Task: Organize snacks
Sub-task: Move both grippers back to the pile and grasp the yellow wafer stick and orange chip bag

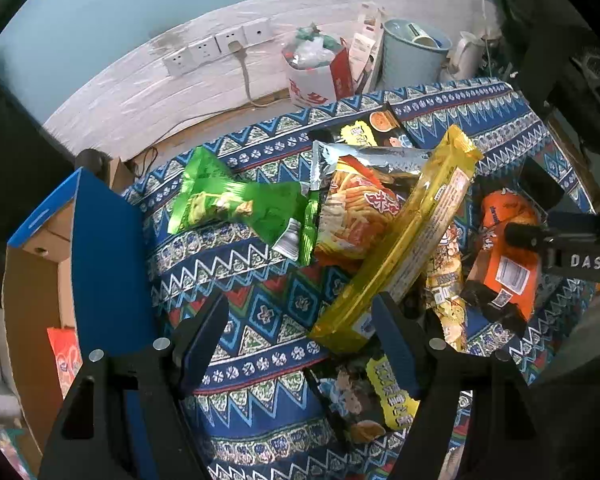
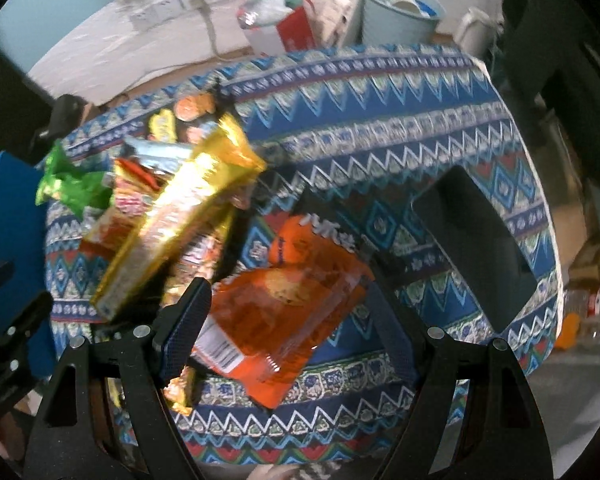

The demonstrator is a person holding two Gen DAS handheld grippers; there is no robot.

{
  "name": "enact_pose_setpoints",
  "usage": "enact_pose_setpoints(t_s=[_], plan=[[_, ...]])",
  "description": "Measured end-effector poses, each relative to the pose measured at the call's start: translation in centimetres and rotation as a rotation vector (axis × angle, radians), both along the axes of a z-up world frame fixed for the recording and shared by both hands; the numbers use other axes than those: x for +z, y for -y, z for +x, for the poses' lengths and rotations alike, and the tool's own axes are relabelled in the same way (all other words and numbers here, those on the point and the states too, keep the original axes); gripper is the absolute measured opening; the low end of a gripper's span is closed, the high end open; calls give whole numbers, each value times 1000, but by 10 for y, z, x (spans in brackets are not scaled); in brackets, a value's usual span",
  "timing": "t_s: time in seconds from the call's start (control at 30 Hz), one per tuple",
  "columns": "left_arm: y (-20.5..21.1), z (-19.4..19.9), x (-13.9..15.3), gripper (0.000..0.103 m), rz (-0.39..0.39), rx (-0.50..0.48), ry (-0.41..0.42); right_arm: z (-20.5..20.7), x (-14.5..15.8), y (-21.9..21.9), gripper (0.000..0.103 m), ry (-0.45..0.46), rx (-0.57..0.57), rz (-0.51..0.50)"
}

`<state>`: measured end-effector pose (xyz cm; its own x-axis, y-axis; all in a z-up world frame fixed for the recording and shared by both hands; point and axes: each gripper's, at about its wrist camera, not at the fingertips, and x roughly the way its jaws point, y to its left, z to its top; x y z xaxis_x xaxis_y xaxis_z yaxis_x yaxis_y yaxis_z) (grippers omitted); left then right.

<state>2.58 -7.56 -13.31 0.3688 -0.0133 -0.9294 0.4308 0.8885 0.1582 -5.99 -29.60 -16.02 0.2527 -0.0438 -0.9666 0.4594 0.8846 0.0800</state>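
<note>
Snack packets lie heaped on a blue patterned cloth [image 1: 268, 312]. Among them are a green bag [image 1: 228, 204], an orange-red chips bag [image 1: 352, 216], a long yellow packet [image 1: 412, 232], and a black-and-yellow packet [image 1: 380, 396] nearest the camera. My left gripper [image 1: 296, 312] is open over bare cloth, its right finger beside the yellow packet's near end. An orange packet [image 2: 284, 300] lies flat on the cloth. My right gripper [image 2: 288, 296] hangs open above it, a finger on either side. The yellow packet [image 2: 180, 216] is blurred to its left.
A blue cardboard box [image 1: 100, 260] stands open at the left, with a red packet [image 1: 64, 356] inside. A dark flat slab [image 2: 476, 248] lies on the cloth to the right. Behind the table are a pale bin [image 1: 412, 52], a red-and-white bag [image 1: 320, 72], a kettle [image 1: 468, 54] and wall sockets [image 1: 216, 46].
</note>
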Motion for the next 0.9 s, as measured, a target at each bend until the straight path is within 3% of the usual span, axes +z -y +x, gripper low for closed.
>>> enact_pose_setpoints(t_s=[0.2,0.43,0.63,0.67,0.73,0.9], plan=[[9,8,-13,76,-19,-11,-52,2,-21,7,80,-13,-69,73],[24,11,-26,76,-10,-40,-83,12,-38,6,80,-50,-31,101],[43,17,-35,76,-10,-72,-99,15,-59,2,80,-118,52,28],[46,18,-36,76,-10,-77,-103,15,-63,2,79,-125,71,11],[52,19,-40,76,-13,-88,-115,15,-66,3,65,-123,99,-1],[70,19,-49,76,2,-127,-123,16,-62,7,58,-97,134,-64]])
